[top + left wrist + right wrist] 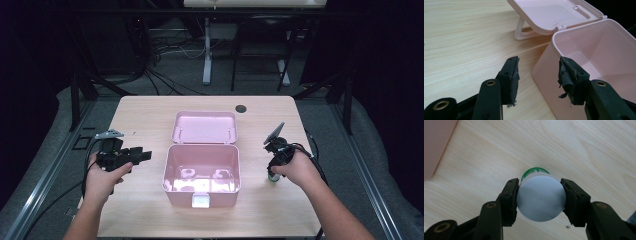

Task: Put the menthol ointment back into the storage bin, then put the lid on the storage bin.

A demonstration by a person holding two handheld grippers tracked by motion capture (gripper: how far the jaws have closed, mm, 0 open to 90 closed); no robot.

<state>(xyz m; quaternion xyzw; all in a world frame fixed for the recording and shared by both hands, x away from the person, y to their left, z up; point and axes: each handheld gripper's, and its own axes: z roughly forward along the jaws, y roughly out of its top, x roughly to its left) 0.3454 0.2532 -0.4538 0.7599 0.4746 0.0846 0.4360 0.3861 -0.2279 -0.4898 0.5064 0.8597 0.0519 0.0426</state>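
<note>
Right gripper view: one small white bottle [540, 198] with a green band sits lower centre of the frame, seen from its round end, so its long axis runs straight away from the camera toward the table [579, 150]. Both pads of the right gripper [540, 199] press its sides, closed on it at about the bottle's width. Bare wood lies all round it; a pink wall shows at the upper left corner.

In the high view the bottle [273, 177] stands upright at right of centre, below the right gripper [276, 160], well clear of the table's right and near edges [300, 220] and apart from the one pink box [201, 175] at centre. The box is open, its lid [204, 127] thrown back flat toward the top of the frame, with open tabletop on both flanks.

The left gripper [137, 155] hovers left of the box; in its own view the left gripper [539, 75] stands wide open and empty, the box's corner [549, 65] just beyond.
</note>
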